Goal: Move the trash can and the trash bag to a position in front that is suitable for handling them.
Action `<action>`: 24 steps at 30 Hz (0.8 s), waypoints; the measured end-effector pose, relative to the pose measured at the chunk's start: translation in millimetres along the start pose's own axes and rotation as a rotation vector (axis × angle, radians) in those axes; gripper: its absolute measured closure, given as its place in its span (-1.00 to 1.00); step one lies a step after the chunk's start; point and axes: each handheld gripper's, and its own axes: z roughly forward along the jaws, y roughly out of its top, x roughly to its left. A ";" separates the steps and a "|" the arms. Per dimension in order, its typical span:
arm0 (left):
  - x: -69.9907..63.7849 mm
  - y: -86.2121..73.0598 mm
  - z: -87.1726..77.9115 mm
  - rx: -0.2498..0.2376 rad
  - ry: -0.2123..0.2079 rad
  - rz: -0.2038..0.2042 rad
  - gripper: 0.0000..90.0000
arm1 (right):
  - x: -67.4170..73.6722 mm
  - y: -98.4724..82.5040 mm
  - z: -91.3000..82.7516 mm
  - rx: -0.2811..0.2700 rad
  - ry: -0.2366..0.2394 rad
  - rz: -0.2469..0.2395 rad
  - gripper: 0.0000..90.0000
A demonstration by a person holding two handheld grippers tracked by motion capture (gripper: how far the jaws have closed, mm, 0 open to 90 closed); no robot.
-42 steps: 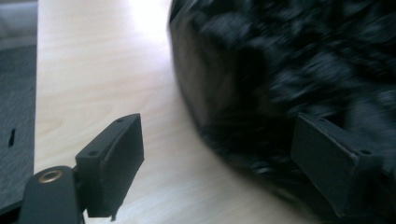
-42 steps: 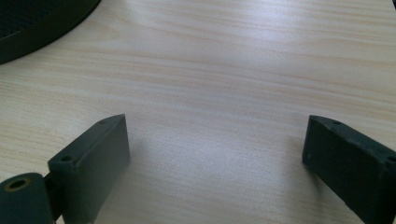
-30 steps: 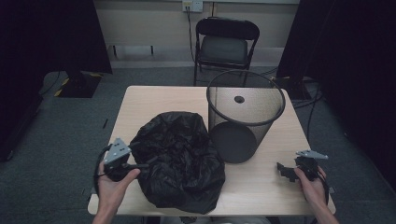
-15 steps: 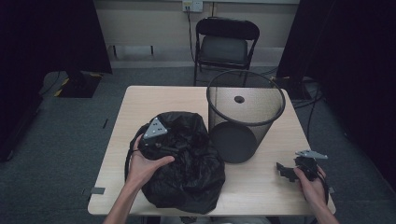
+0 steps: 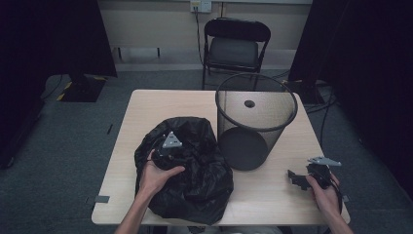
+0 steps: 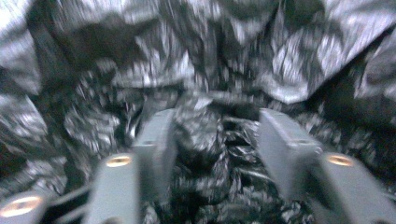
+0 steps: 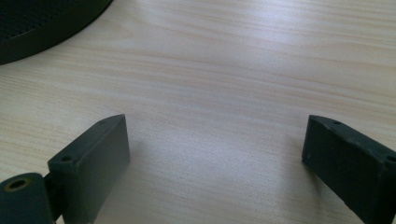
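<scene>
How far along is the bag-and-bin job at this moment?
Done: nothing yet; the bin stands unlined on the table. In hand: the left gripper has dropped onto the crumpled bag, its jaws just closing around a fold, though a firm pinch can't be told. The right gripper rests open over bare table. Left: lifting, opening and fitting the bag.

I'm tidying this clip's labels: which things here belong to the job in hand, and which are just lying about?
In the job:
- black bin bag, with a fold between the closing jaws of the left gripper
- mesh wastebasket, likely its destination
- right gripper, open, waiting on the table

Just about:
- folding chair
- wall socket
</scene>
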 end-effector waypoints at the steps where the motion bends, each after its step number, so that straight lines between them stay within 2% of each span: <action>1: -0.1 -2.4 1.0 0.013 -0.002 0.008 0.24 | 0.0 0.0 0.0 0.000 0.000 0.000 -0.85; 3: 0.3 -6.8 0.5 0.030 0.001 0.010 0.45 | 0.1 0.0 0.0 0.000 0.000 -0.001 -0.85; 4: 1.4 -8.5 -0.9 0.034 0.003 0.002 0.63 | 0.1 0.0 0.0 0.000 0.000 0.000 -0.85; 7: 6.2 -12.6 -7.4 0.036 0.000 -0.027 0.85 | 0.3 0.0 0.1 0.000 0.002 0.000 -0.85; 10: 11.5 -18.2 -15.6 0.036 0.026 -0.047 0.92 | 0.4 0.1 0.1 0.000 0.001 -0.002 -0.85; 13: 17.3 -25.6 -24.0 0.022 0.050 -0.075 0.93 | 0.5 0.1 0.1 0.000 0.001 -0.001 -0.85; 18: 23.9 -34.9 -36.6 0.012 0.064 -0.099 0.94 | 0.7 0.1 0.1 0.001 0.002 -0.001 -0.85; 19: 24.5 -36.3 -38.4 0.003 0.064 -0.107 0.90 | 0.7 0.1 0.2 0.000 0.002 -0.001 -0.85; 21: 24.9 -37.8 -42.1 -0.015 0.079 -0.133 0.66 | 0.7 0.2 0.2 0.001 0.002 -0.001 -0.86; 23: 25.6 -38.3 -45.4 -0.039 0.073 -0.139 0.57 | 0.7 0.2 0.2 0.001 0.002 -0.001 -0.86; 24: 25.0 -38.1 -47.5 -0.054 0.085 -0.146 0.48 | 0.8 0.2 0.2 0.000 0.002 -0.001 -0.86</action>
